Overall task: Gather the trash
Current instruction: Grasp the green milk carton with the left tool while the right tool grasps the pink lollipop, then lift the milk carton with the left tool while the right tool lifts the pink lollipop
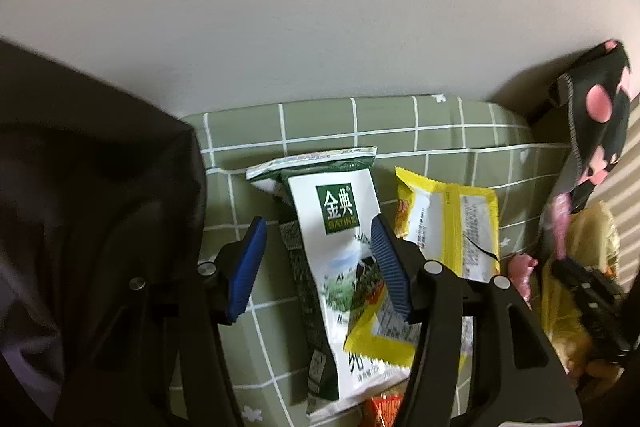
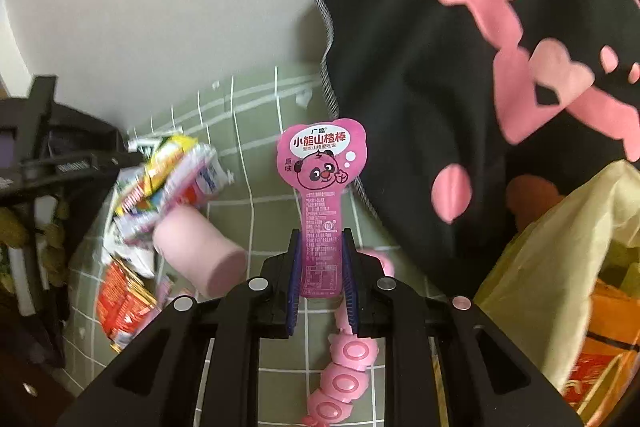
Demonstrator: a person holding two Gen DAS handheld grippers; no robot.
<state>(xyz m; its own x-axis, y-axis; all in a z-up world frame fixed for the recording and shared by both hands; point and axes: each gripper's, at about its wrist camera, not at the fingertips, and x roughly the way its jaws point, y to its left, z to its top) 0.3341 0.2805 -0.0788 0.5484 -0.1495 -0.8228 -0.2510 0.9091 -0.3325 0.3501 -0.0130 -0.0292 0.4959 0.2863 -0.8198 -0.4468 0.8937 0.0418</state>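
While right tongs (image 2: 321,263) pinch pink wrapper (image 2: 322,187) | sleeve (image 2: 460,87) beside yellow bag (image 2: 560,247)

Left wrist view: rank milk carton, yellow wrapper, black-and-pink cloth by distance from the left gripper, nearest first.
From the left gripper:
1. Milk carton, lying between the open fingers.
2. Yellow wrapper, just outside the right-hand finger, its lower part overlapping the carton.
3. Black-and-pink cloth, far right, hanging by the wall.

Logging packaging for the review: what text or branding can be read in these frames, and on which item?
"金典" and "SATINE": milk carton, lying between the open left gripper pads.
"广盛", "小熊山楂棒", "原味": pink wrapper, clamped in the right gripper.
Yellow wrapper: print too small.
Wrapper pile: blurred.
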